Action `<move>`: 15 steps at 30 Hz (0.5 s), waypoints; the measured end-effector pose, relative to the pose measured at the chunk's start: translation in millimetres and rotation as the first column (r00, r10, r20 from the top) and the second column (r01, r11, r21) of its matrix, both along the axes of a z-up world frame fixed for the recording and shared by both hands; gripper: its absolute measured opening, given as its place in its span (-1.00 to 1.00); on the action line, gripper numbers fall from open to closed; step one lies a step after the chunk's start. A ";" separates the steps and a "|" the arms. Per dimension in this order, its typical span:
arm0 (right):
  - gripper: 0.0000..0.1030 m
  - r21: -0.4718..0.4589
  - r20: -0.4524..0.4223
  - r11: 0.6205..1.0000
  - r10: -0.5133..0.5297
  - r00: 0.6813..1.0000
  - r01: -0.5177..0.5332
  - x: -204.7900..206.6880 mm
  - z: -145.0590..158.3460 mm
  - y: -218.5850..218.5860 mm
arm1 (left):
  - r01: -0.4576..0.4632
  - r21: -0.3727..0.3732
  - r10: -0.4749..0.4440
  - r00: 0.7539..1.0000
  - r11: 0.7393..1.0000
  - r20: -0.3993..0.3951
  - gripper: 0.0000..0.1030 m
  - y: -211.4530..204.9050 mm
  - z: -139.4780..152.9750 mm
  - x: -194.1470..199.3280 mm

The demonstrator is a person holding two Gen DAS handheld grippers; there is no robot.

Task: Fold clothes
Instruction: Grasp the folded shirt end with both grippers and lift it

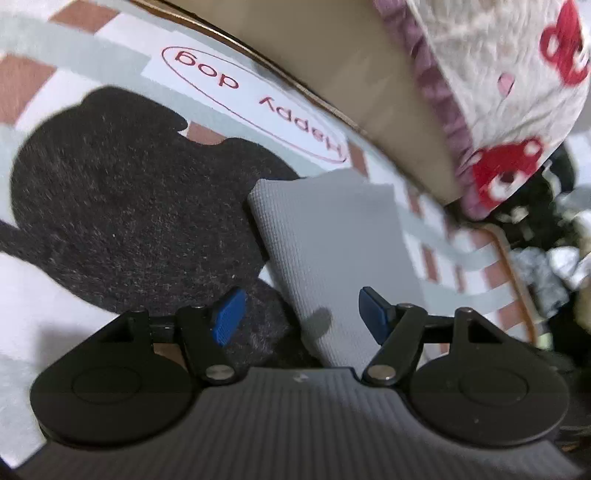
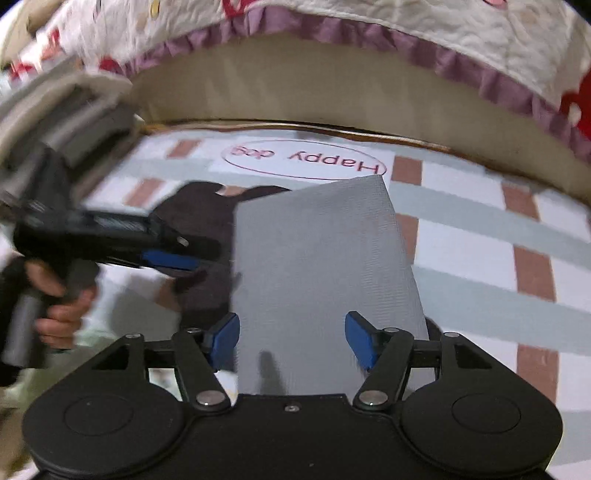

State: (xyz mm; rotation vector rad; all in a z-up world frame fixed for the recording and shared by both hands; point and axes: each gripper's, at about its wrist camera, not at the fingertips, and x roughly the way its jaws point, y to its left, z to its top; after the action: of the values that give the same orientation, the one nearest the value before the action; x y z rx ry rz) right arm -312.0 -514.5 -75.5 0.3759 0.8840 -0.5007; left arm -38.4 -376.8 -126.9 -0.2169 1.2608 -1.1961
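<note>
A folded grey cloth (image 1: 332,254) lies flat on the checked mat, as a long narrow rectangle; it also shows in the right wrist view (image 2: 317,266). My left gripper (image 1: 301,315) is open, its blue pads apart over the cloth's near left edge. My right gripper (image 2: 291,341) is open, with the cloth's near end lying between its pads. The left gripper (image 2: 170,260) shows blurred in the right wrist view, to the left of the cloth, with the person's hand on its handle.
The mat (image 2: 480,236) has grey bands, brown squares, a black dog shape (image 1: 122,206) and a "Happy dog" label (image 2: 306,160). A bed base (image 2: 295,107) with a white and red quilt (image 2: 461,33) rises behind it. Dark clutter (image 1: 546,236) lies at the right.
</note>
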 end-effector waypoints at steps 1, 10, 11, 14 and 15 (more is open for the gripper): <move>0.32 -0.052 -0.021 0.999 -0.007 1.000 0.006 8.1 -6.8 5.2 | -0.015 -0.027 0.015 1.000 1.000 -0.016 0.32 1.1 -5.6 2.3; 0.33 -0.053 -0.120 0.995 0.077 0.990 -0.083 32.6 -27.6 27.4 | -0.021 -0.116 0.000 0.983 0.993 -0.184 0.50 -49.7 -36.8 24.3; 0.33 -0.110 -0.159 0.989 0.085 0.984 -0.103 38.2 -33.0 37.4 | 0.005 -0.114 -0.022 0.988 0.993 -0.152 0.54 -57.1 -34.6 22.1; 0.35 -0.252 -0.262 0.953 0.100 0.960 -0.168 48.0 -46.4 65.5 | 0.084 -0.117 -0.091 0.994 0.990 -0.053 0.81 -77.0 -27.8 12.0; 0.35 -0.283 -0.296 0.940 0.106 0.949 -0.193 47.2 -49.3 72.5 | 0.099 -0.119 -0.104 0.994 0.988 -0.031 0.90 -82.0 -26.6 8.1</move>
State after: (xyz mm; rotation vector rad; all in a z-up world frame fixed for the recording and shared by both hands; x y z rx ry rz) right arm -264.7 -442.0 -124.8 -0.0526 1.0770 -0.5473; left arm -30.3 -458.8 -153.5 -0.2646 1.2469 -1.3608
